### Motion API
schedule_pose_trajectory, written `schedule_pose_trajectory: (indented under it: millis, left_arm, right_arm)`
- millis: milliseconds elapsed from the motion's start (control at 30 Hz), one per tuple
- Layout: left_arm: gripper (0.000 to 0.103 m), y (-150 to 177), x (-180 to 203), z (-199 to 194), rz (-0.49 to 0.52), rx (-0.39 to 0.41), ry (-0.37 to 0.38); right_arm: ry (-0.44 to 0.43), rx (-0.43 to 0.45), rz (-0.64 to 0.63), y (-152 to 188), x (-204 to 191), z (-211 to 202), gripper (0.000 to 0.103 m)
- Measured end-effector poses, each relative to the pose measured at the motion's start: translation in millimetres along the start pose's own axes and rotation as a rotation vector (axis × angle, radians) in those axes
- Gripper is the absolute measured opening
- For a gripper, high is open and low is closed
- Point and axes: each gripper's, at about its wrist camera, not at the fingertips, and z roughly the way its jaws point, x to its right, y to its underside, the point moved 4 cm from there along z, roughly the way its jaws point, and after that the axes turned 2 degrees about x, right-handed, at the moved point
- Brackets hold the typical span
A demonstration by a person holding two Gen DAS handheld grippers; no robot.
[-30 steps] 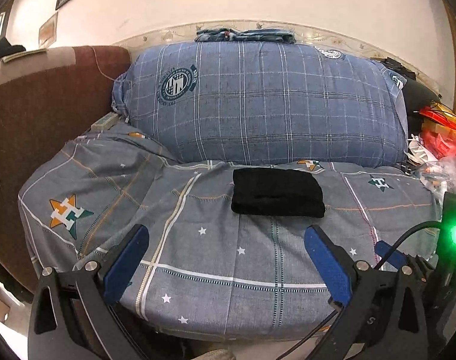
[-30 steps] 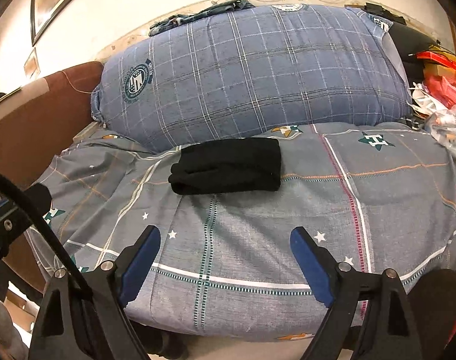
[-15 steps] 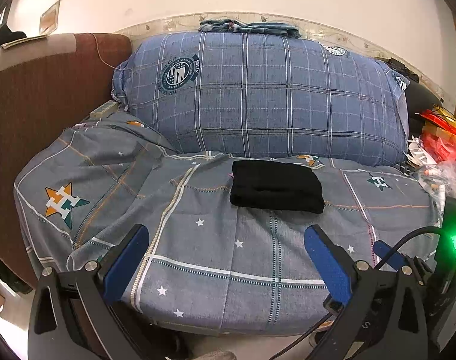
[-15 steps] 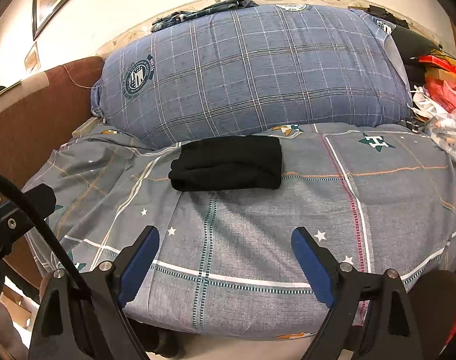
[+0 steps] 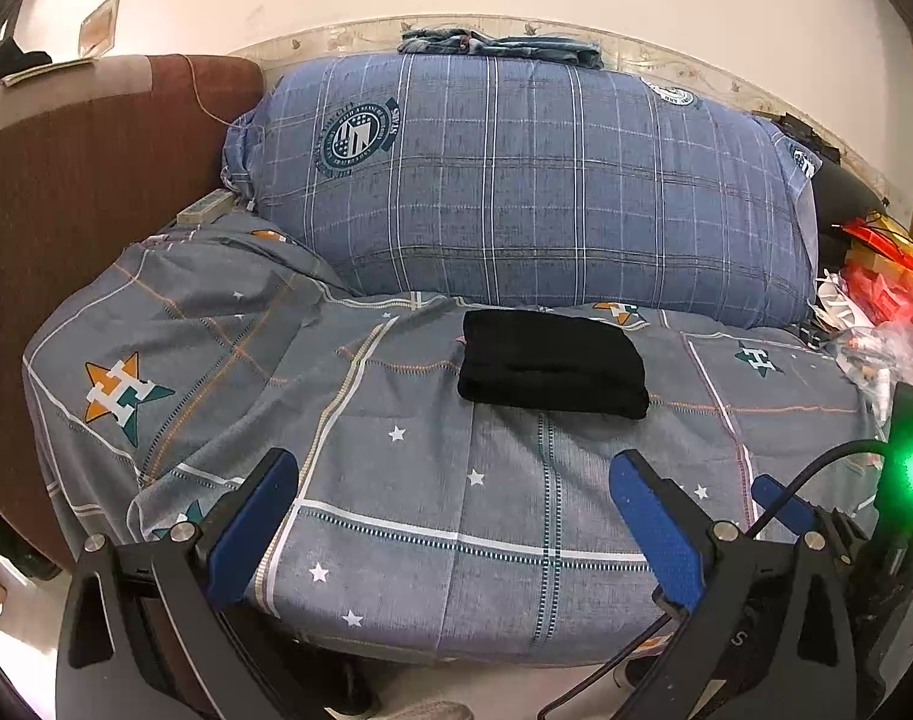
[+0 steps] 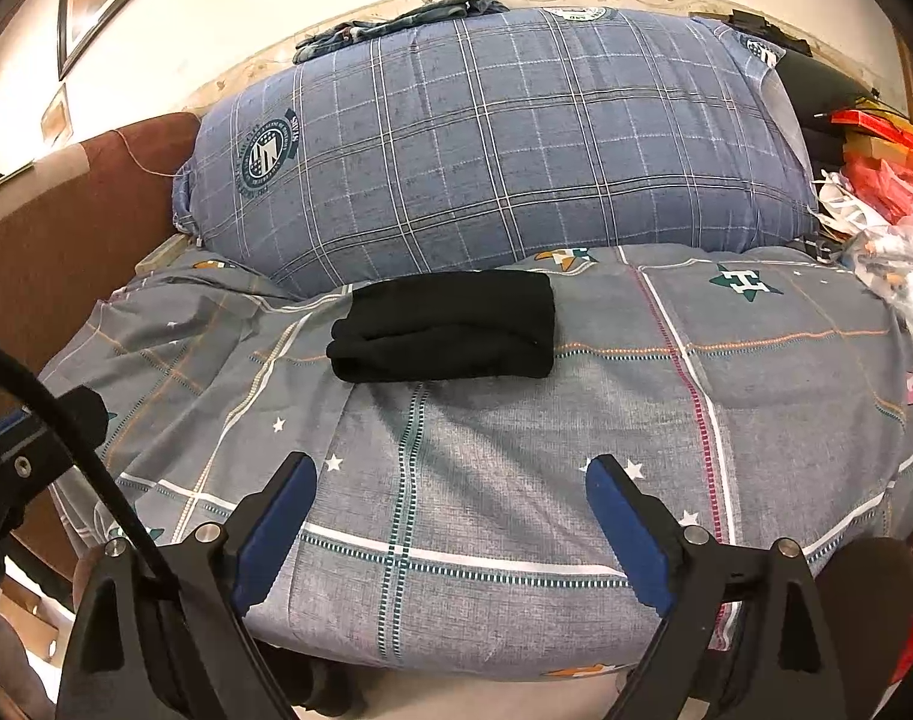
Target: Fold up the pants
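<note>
The black pants [image 5: 549, 363] lie folded into a compact rectangle on the grey star-print bed sheet [image 5: 456, 510], just in front of the big blue plaid pillow. They also show in the right wrist view [image 6: 447, 324]. My left gripper [image 5: 450, 483] is open and empty, held back near the bed's front edge, well short of the pants. My right gripper [image 6: 450, 486] is open and empty too, also near the front edge and apart from the pants.
A large blue plaid pillow [image 5: 534, 192] fills the back of the bed, with folded denim [image 5: 498, 45] on top. A brown headboard [image 5: 66, 192] stands at left. Red bags and clutter [image 5: 876, 294] sit at right. The right gripper's body and cable [image 5: 846, 510] show at lower right.
Both grippers have drifted slightly back and up from the bed, so the view widened a little. The pants have not moved. Both grippers stay open.
</note>
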Motion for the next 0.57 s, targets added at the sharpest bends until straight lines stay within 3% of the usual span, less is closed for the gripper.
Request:
schedule_pose_trajectory:
  millis: [567]
  left_arm:
    - [0.103,7.2,-1.9,10.1,-0.006,-0.026,0.004]
  right_arm:
    - [0.004,-0.017,0.008,3.0,4.1,5.3,0.095]
